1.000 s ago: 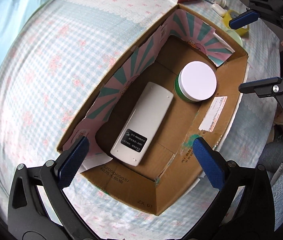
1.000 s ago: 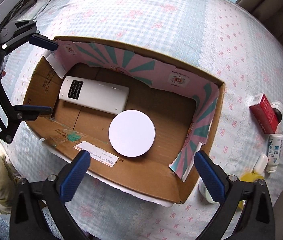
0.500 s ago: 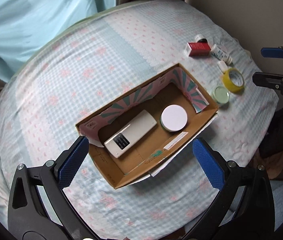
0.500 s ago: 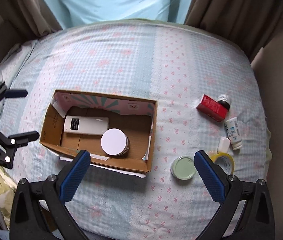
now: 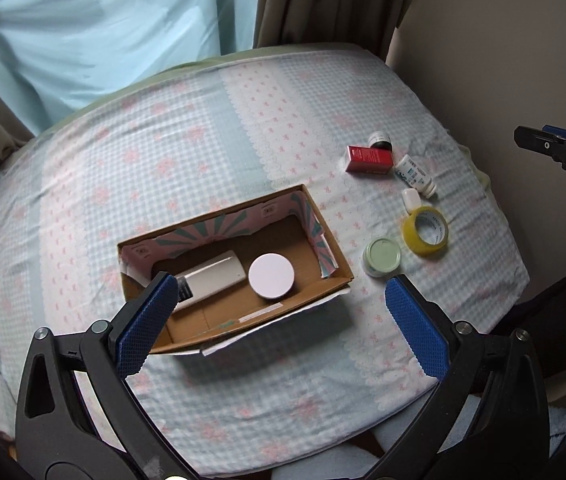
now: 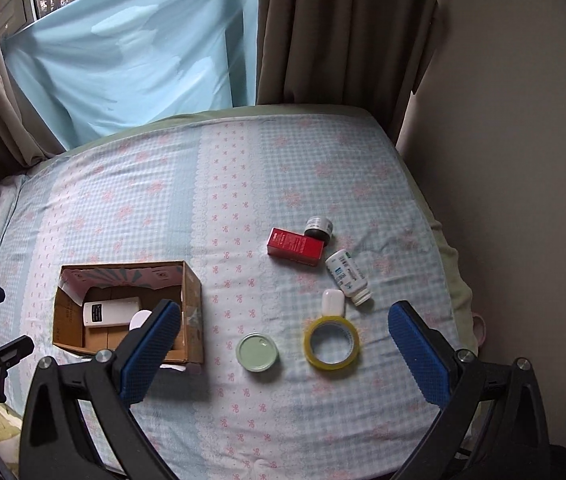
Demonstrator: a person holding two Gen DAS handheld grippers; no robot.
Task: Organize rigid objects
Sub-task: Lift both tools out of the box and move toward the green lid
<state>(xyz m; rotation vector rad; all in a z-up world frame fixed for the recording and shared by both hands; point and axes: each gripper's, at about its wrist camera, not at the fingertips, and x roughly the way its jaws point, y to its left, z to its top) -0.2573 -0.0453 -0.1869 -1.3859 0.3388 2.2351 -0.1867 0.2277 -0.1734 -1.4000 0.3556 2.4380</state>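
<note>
Two claws (image 5: 281, 320) (image 6: 283, 354), wide open (empty), above bed (image 6: 243, 200)

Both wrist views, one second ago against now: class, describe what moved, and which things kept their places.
Both grippers rose up and back from the cardboard box, the left gripper and right gripper open and empty throughout. Nothing was grasped or released. The white remote and white-lidded jar stayed in the box; the green-lidded jar, yellow tape roll, red carton and bottles stayed on the bedspread.
</note>
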